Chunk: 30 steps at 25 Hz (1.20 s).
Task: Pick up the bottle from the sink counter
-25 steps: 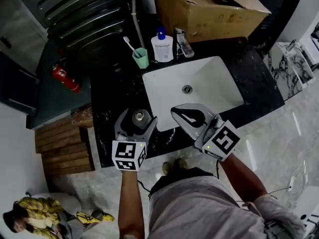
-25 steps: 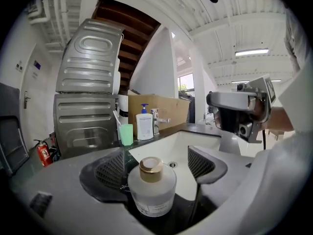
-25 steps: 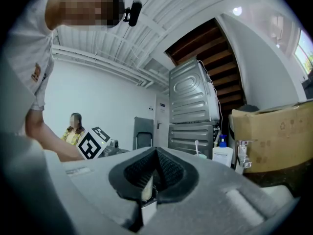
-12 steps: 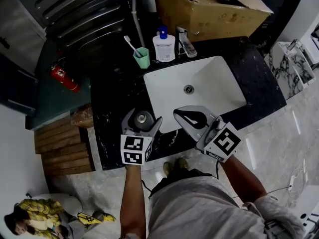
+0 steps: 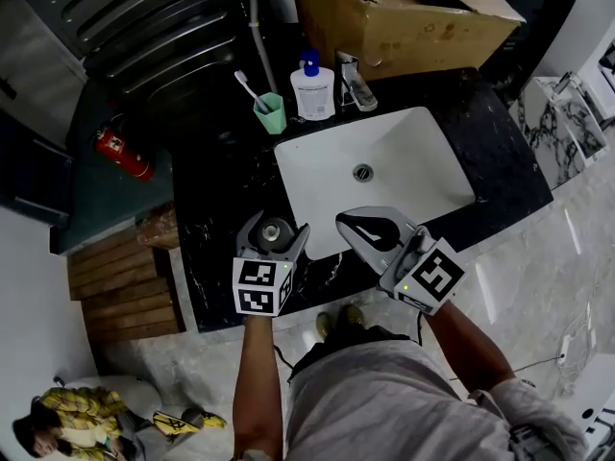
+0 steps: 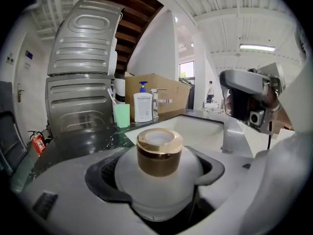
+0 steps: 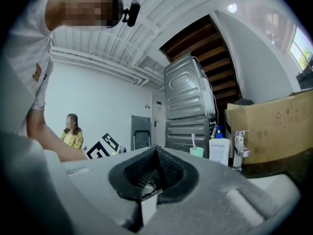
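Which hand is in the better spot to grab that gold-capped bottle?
Left. The left tongs straddle the bottle on the counter and are closing around it. The right tongs hover shut and empty over the sink, off to one side.

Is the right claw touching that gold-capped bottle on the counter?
Apart. The head view shows the right claw over the sink's front edge, a clear gap from the bottle.

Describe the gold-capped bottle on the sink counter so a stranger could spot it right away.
Find the black marble counter with the white rectangular sink. Near its front edge, left of the sink, a squat white bottle stands between the closing jaws of the left gripper. Its shiny gold cap sets it apart from the blue-pump soap bottle and green toothbrush cup at the back.
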Tool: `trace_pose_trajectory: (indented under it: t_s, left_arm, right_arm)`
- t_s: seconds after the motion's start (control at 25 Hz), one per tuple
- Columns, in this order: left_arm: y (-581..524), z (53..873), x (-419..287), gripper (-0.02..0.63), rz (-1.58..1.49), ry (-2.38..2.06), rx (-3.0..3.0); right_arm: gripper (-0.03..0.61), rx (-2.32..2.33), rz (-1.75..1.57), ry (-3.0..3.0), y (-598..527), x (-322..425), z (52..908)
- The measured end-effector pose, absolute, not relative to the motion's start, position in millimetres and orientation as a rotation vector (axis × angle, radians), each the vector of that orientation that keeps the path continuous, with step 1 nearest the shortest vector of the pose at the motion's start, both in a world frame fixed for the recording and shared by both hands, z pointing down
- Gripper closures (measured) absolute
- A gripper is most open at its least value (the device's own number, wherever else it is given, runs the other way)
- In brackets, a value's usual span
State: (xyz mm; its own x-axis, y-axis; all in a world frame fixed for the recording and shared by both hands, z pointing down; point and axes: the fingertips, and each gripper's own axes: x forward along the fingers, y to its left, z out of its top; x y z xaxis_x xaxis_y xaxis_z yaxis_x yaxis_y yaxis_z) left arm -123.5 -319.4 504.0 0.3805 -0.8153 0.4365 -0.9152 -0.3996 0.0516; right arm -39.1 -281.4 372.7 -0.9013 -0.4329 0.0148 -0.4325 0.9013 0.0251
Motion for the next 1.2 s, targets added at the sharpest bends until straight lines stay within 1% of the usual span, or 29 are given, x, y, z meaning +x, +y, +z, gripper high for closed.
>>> trace_pose_trajectory:
  t_s: [0.04,0.08,0.52,0.72,1.2]
  left_arm:
    - [-319.7,504.0,-123.4,0.278,0.502,-1.525,2.36]
    - [-320.1,503.9,-123.4,0.279,0.502,-1.526,2.361]
    - [-316.1,496.4,-123.7,0.281,0.501,-1.551,2.353]
    - [-308.5,474.5,-123.9,0.281,0.493,-1.578,2.381]
    - [-285.9,408.8,-120.6,0.281,0.358,-1.64,2.481]
  right_arm:
    - [0.577,0.696,-0.031,-3.045,-282.2,-38.8,373.0]
    - [0.577,0.698,-0.028,-3.045,-283.1,-38.6,373.3]
    - [0.577,0.721,-0.019,-3.051,-288.3,-41.0,372.8]
    - [0.578,0.739,-0.02,-3.049,-288.8,-40.0,372.0]
    - [0.577,0.751,-0.047,-3.069,-282.4,-45.7,362.2]
